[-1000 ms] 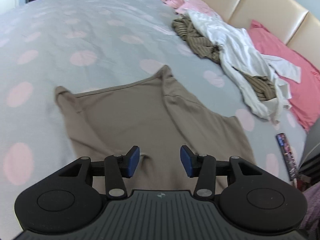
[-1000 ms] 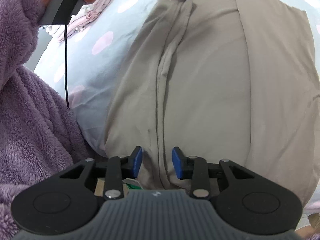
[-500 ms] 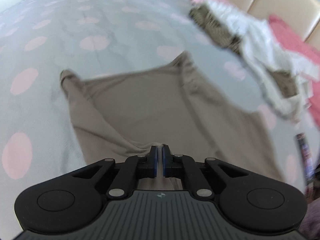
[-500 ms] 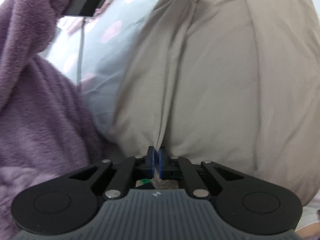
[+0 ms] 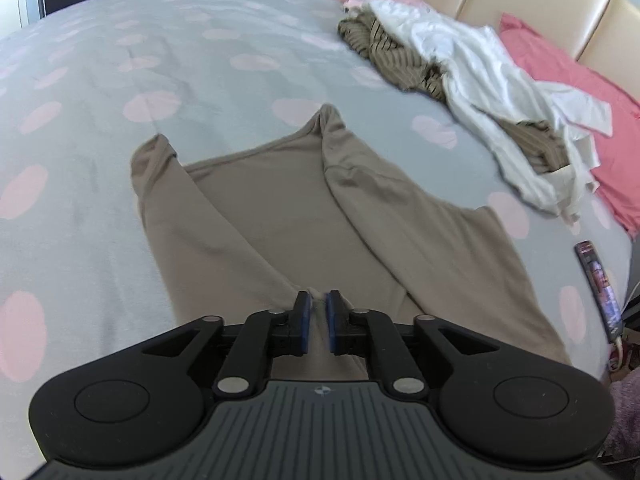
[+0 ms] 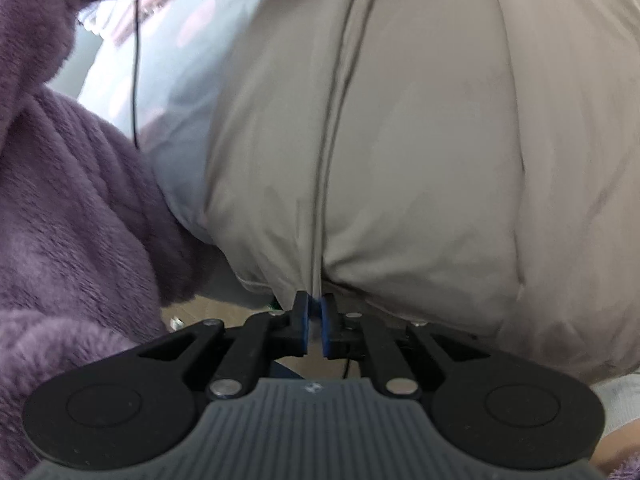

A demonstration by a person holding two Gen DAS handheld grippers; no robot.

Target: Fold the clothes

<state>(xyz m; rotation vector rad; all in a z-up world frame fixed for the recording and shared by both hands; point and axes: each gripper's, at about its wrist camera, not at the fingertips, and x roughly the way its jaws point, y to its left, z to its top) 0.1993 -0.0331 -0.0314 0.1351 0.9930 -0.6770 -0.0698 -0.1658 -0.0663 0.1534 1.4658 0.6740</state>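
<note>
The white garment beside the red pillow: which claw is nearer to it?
Left. The left claw grips the beige top, with the white garment visible beyond it. The right claw grips the top's edge; its view lacks that garment.

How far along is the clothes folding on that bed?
Early still. Done: the beige top lies flat on the spotted bedspread with both sides folded inward. In hand: the left gripper and right gripper each pinch its near edge, jaws easing open slightly with cloth between them, probably to fold it over. Left: finishing this fold, then the heap of white and striped clothes by the red pillow.
</note>
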